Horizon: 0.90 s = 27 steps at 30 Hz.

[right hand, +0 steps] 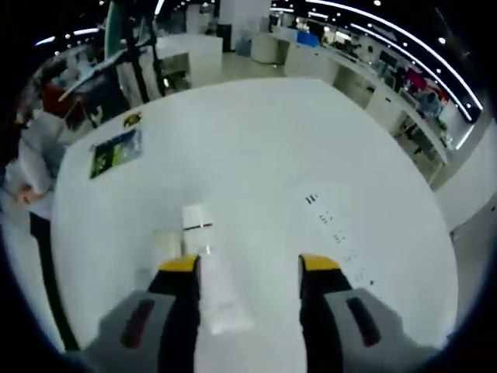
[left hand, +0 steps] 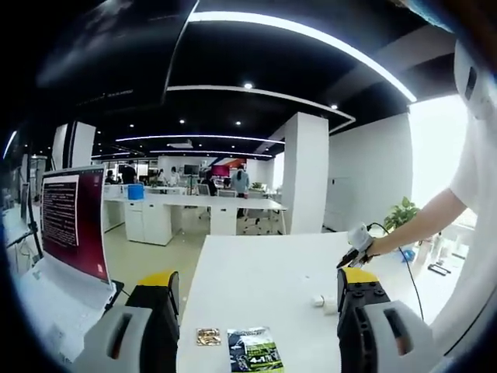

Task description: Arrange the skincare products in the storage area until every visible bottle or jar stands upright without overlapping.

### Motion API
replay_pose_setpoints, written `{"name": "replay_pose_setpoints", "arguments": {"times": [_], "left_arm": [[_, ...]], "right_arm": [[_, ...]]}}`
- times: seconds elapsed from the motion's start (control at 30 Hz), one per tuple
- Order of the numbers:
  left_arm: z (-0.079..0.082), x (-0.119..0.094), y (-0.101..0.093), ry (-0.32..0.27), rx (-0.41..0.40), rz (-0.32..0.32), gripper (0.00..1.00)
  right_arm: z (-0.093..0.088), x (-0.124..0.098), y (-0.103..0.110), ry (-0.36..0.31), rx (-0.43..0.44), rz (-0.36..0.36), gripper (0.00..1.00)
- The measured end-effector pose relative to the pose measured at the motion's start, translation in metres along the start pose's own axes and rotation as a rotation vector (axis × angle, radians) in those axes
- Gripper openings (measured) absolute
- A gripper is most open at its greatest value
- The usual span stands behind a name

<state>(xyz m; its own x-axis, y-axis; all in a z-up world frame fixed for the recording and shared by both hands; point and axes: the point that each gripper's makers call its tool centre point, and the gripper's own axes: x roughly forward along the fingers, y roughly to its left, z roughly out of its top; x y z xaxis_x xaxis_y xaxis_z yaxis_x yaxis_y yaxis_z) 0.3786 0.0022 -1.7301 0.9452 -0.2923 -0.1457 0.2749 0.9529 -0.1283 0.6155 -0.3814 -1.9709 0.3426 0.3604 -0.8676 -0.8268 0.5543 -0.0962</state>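
A large open-plan office is seen in the left gripper view. The ceiling (left hand: 233, 62) is painted black and is crossed by long curved light strips (left hand: 311, 39), with small round spotlights set between them. A square white pillar (left hand: 305, 171) is placed past the far end of a white table (left hand: 264, 280). Further back, rows of white desks (left hand: 194, 203) are lined up on a pale floor (left hand: 155, 252). A red-screened monitor (left hand: 74, 221) is set at the left. Daylight is let in through a bright window (left hand: 436, 155) at the right, beside which a potted plant (left hand: 401, 214) is kept.
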Motion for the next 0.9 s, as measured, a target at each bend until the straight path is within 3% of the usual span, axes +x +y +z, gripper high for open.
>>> {"name": "replay_pose_setpoints", "arguments": {"times": [0.3, 0.47, 0.6, 0.9], "left_arm": [[-0.003, -0.003, 0.007, 0.025, -0.009, 0.018, 0.86], [-0.001, 0.002, 0.005, 0.045, 0.006, -0.007, 0.86], [0.000, 0.004, 0.004, 0.044, -0.013, -0.023, 0.86], [-0.019, 0.007, -0.002, 0.104, -0.043, -0.049, 0.85]], "right_arm": [[-0.025, 0.025, 0.017, 0.095, -0.037, 0.058, 0.46], [-0.033, 0.034, 0.024, 0.123, -0.036, 0.082, 0.46], [-0.041, 0.043, 0.031, 0.174, -0.086, 0.103, 0.43], [-0.041, 0.055, 0.033, 0.196, -0.113, 0.118, 0.41]]}}
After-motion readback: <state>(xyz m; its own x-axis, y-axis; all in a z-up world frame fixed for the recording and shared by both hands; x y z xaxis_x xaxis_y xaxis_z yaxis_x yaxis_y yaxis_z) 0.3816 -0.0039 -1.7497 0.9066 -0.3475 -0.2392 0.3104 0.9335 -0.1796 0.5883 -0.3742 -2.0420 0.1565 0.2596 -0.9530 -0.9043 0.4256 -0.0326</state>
